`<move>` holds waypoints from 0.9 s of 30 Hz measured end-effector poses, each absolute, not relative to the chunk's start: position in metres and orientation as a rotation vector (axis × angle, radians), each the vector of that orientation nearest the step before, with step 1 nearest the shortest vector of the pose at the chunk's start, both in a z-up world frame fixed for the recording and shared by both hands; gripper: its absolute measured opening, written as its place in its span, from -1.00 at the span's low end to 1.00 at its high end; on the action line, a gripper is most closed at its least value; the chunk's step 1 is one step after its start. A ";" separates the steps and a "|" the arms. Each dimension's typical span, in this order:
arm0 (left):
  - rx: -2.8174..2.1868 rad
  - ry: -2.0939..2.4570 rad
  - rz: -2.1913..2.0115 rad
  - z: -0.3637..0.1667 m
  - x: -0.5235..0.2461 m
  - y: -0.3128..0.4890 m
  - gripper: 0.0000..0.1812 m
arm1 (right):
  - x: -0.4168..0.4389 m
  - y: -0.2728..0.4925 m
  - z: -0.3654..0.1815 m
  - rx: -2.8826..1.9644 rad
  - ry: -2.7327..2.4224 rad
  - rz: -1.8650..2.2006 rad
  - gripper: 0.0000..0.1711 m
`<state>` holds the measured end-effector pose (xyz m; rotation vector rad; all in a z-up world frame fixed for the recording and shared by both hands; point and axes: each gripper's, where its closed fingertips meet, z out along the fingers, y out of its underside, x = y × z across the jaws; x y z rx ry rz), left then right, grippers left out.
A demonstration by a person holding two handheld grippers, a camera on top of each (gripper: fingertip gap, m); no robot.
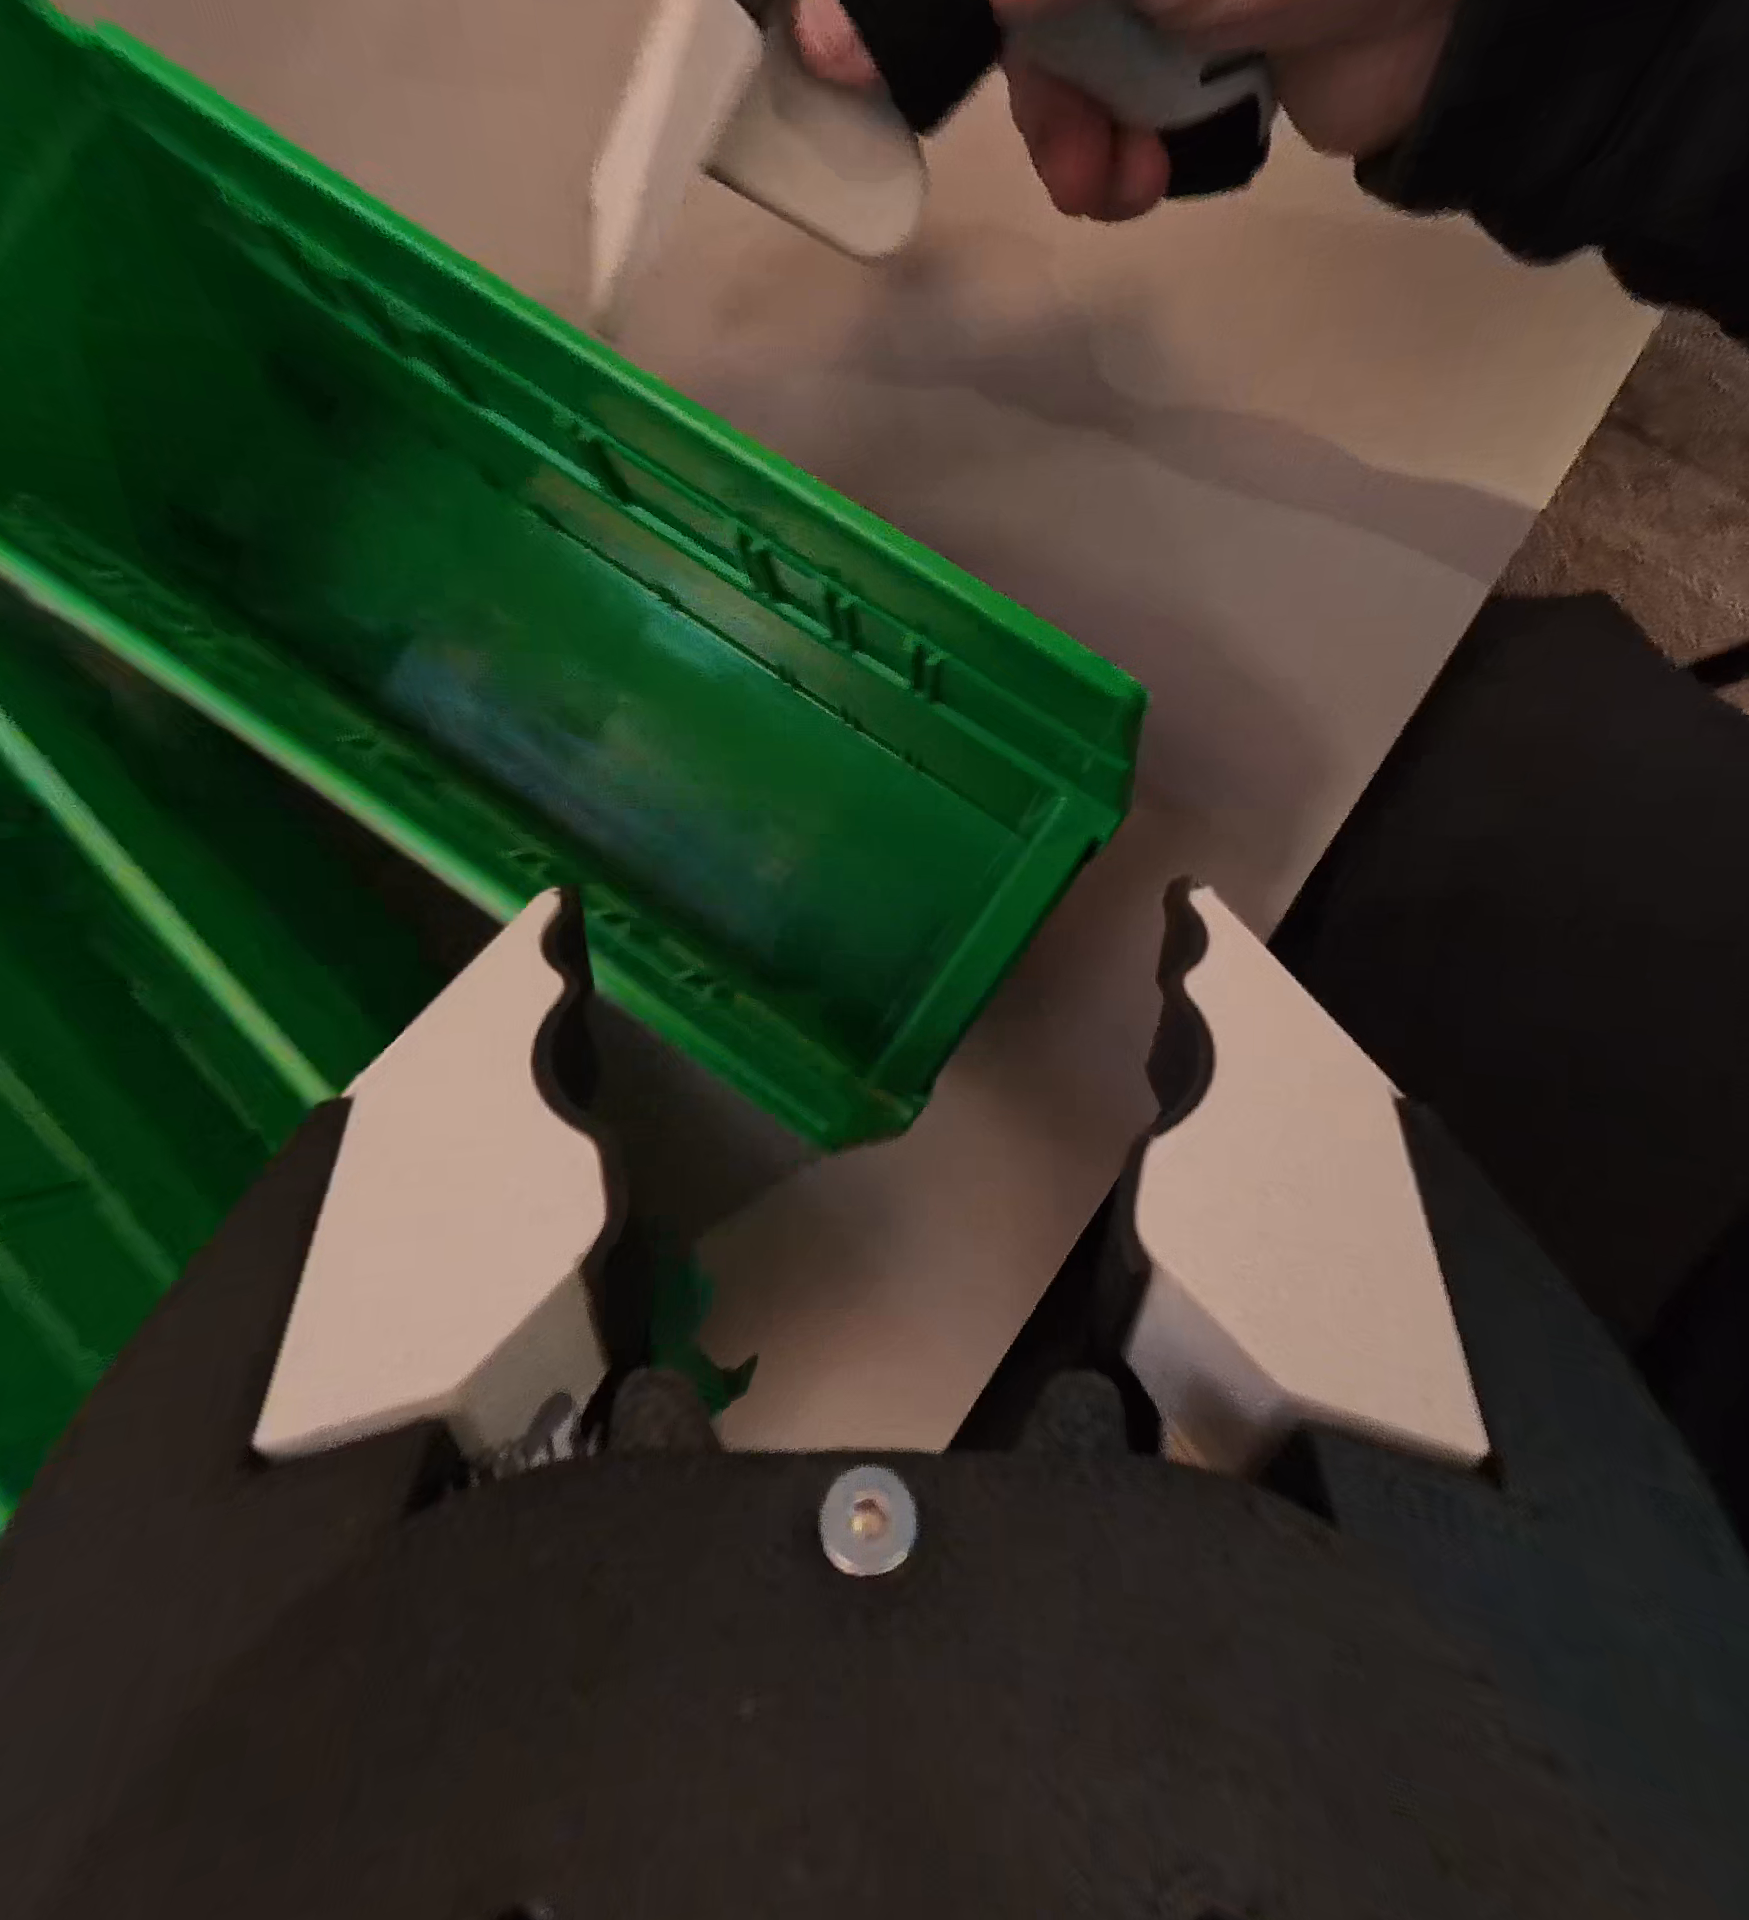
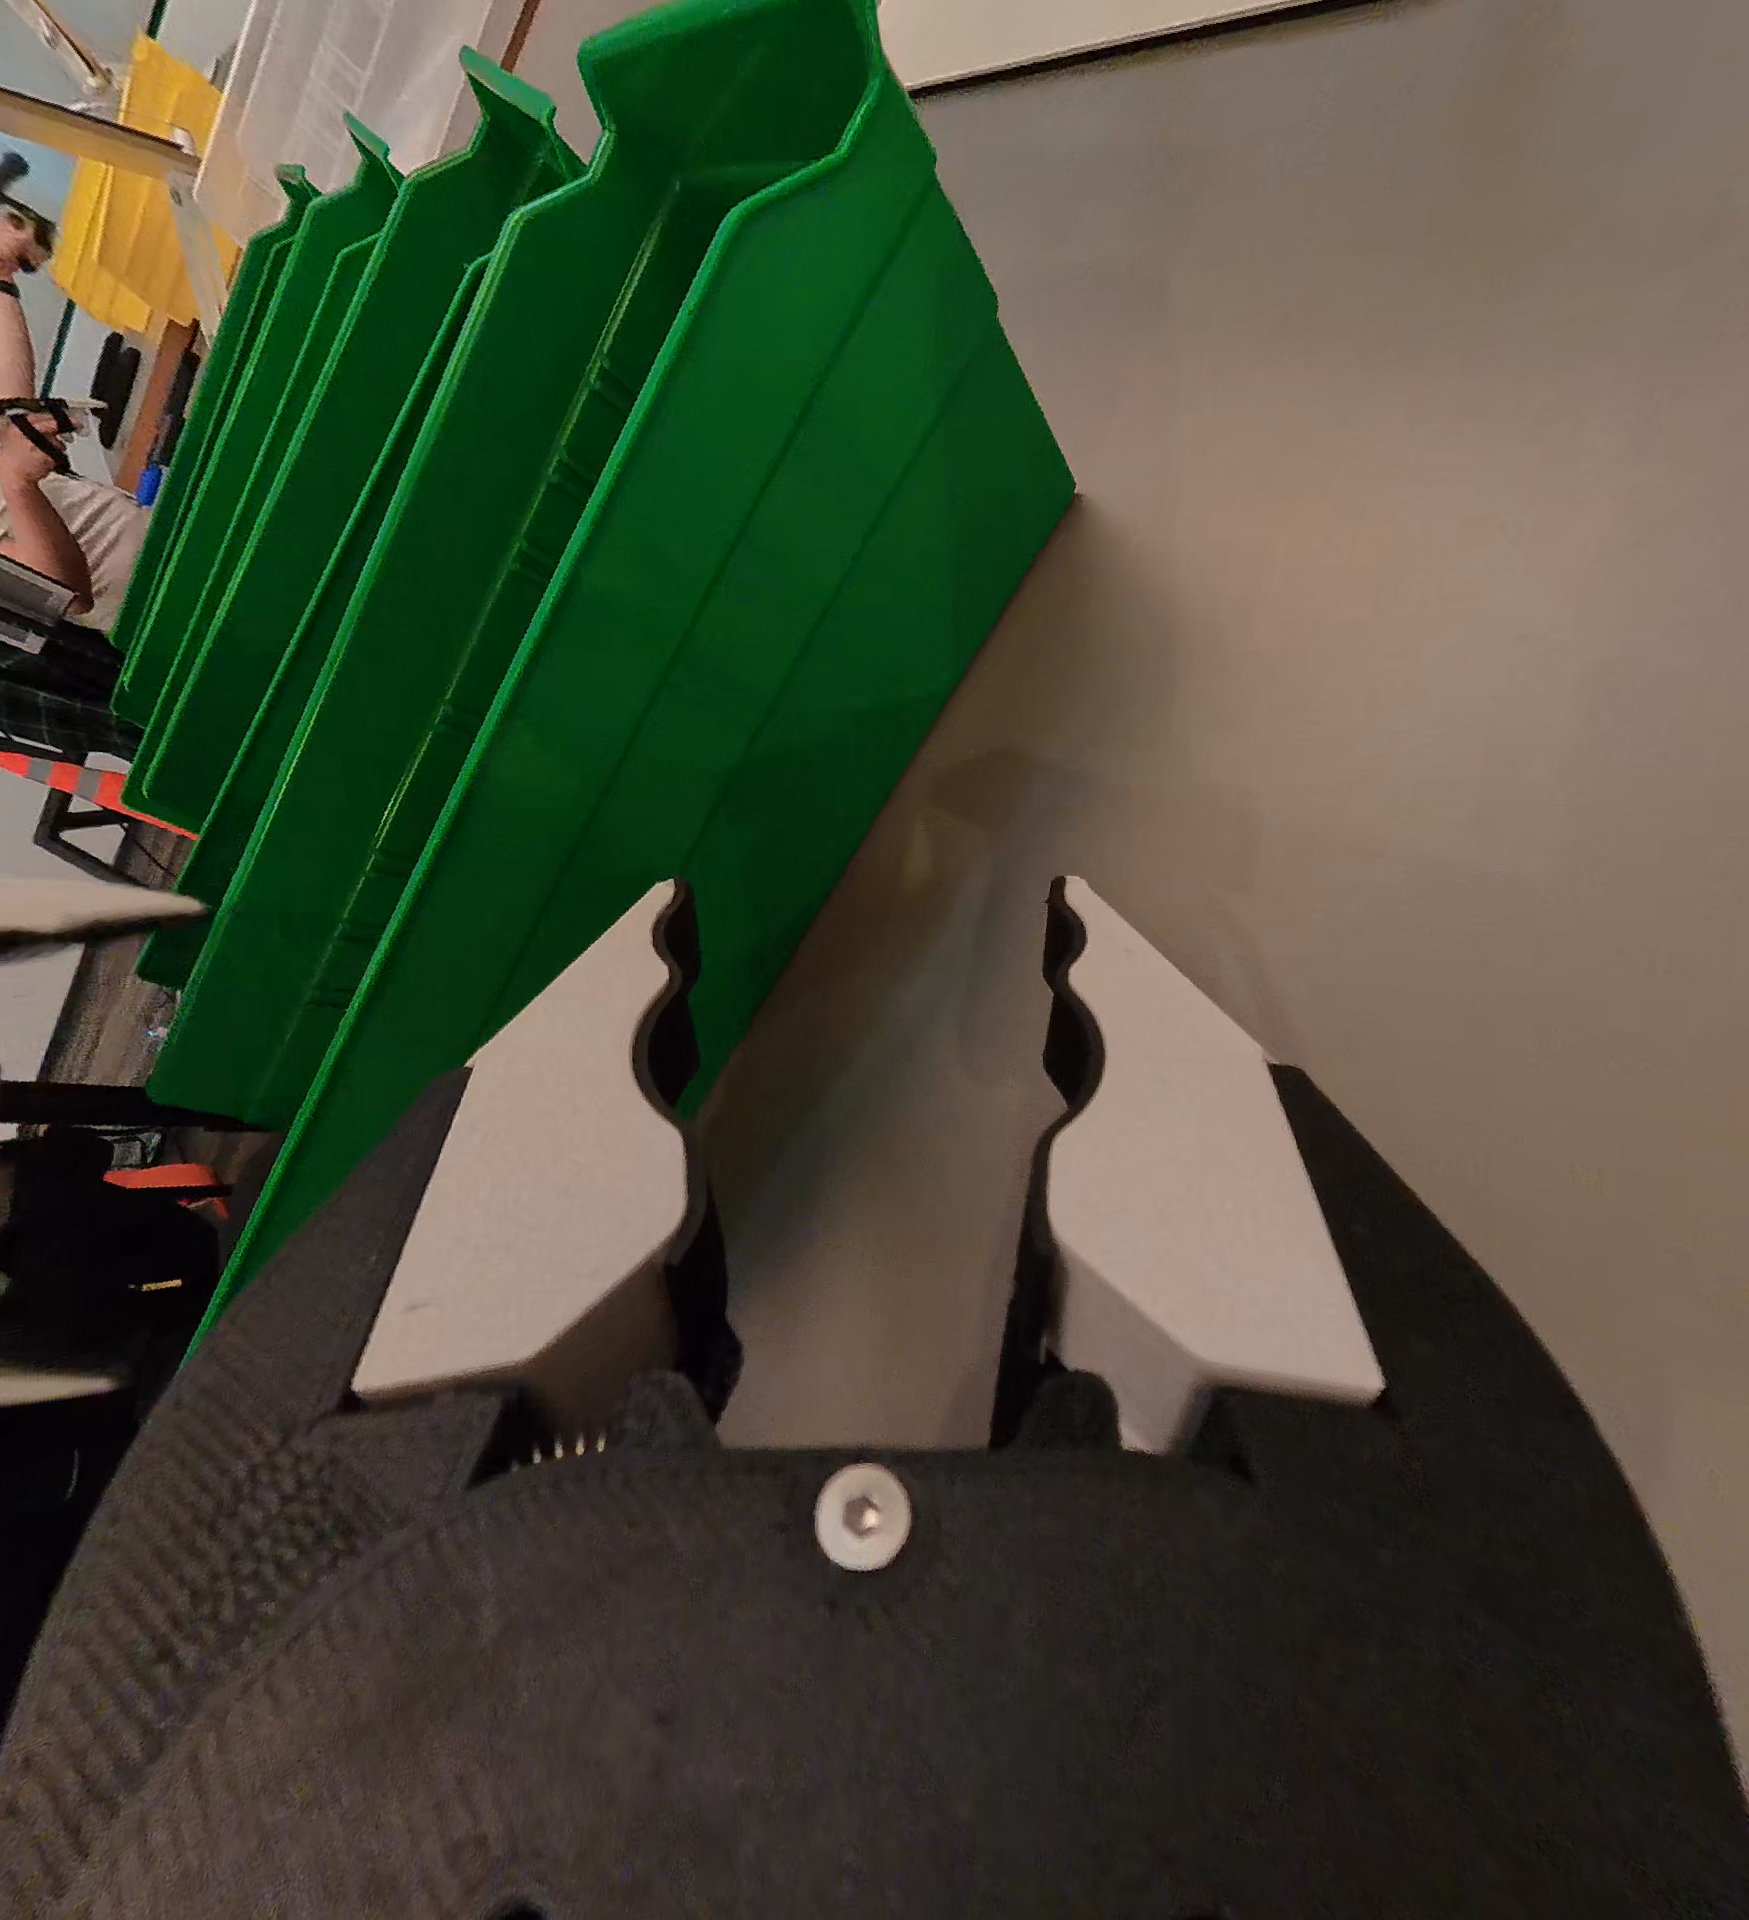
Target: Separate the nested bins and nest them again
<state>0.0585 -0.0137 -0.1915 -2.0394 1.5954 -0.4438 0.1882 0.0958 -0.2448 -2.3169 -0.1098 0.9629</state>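
While several green bins stand side by side on a pale table, the nearest bin in the right wrist view runs away from the right hand-held gripper, its long outer wall just ahead of and partly behind the left fingertip. More bins line up beyond it, farther to the left, rims close together; whether any are nested in one another cannot be told from here. The right hand-held gripper has its white fingers apart, with only bare table between them, and it grips nothing.

In the left wrist view, one bin lies open-side-up straight ahead of the left hand-held gripper, its near end corner between and just past the fingertips. The picture is motion-blurred. A second bin sits beside the first, off to the left of the left finger. The left hand-held gripper's fingers are spread wide; the left finger overlaps the bin's near wall, but the two fingers are not clamped on it.

Beyond that bin, at the top, a person's hand in a dark sleeve holds the other hand-held gripper above the table. To the right of the table edge lies carpet.
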 end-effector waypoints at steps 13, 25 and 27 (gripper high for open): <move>-2.227 1.277 -0.208 -0.179 -0.065 0.067 0.19 | 0.163 0.099 -0.172 -2.126 -0.166 0.939 -0.12; -2.328 1.404 -0.271 -0.226 -0.057 0.034 0.13 | 0.136 0.084 -0.213 -2.365 -0.351 0.701 -0.39; -2.328 1.447 -0.287 -0.234 -0.052 0.025 0.11 | 0.137 0.084 -0.211 -2.359 -0.360 0.707 -0.52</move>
